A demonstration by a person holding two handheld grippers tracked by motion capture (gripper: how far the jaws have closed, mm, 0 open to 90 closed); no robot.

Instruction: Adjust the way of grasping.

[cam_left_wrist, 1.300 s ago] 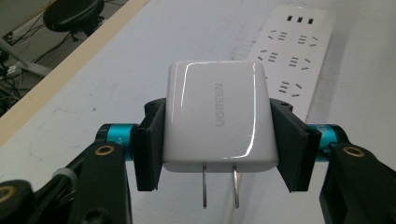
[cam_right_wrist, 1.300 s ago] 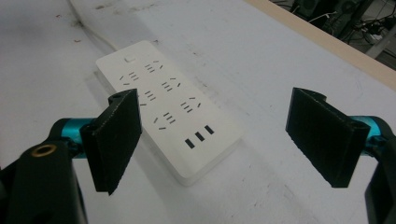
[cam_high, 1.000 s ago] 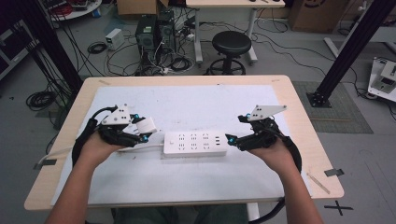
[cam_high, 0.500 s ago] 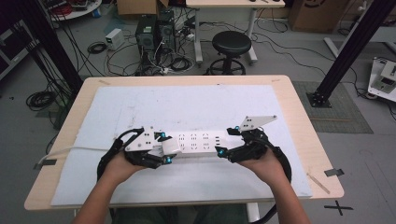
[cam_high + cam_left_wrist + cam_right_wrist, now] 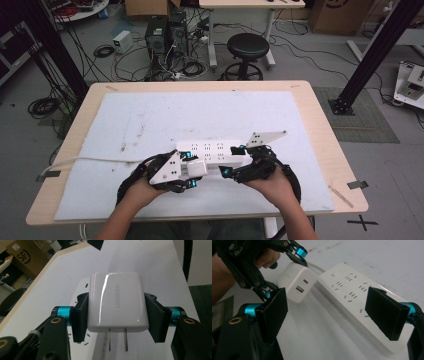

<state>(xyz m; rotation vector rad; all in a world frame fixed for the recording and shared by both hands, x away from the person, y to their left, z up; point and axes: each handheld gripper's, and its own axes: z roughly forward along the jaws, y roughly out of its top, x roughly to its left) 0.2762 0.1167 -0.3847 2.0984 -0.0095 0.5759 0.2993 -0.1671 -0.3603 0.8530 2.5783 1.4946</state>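
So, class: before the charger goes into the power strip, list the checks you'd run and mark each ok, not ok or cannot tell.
1. Left gripper holds the charger on both sides: ok.
2. Both prongs are straight and not blocked: ok.
3. Prongs lined up with a socket on the power strip: cannot tell.
4. Right gripper has clamped the strip steady: not ok; the jaws are open, one either side of its end.
5. Strip lies flat on the white mat: ok.
6. Strip's cable lies away from the sockets: ok.
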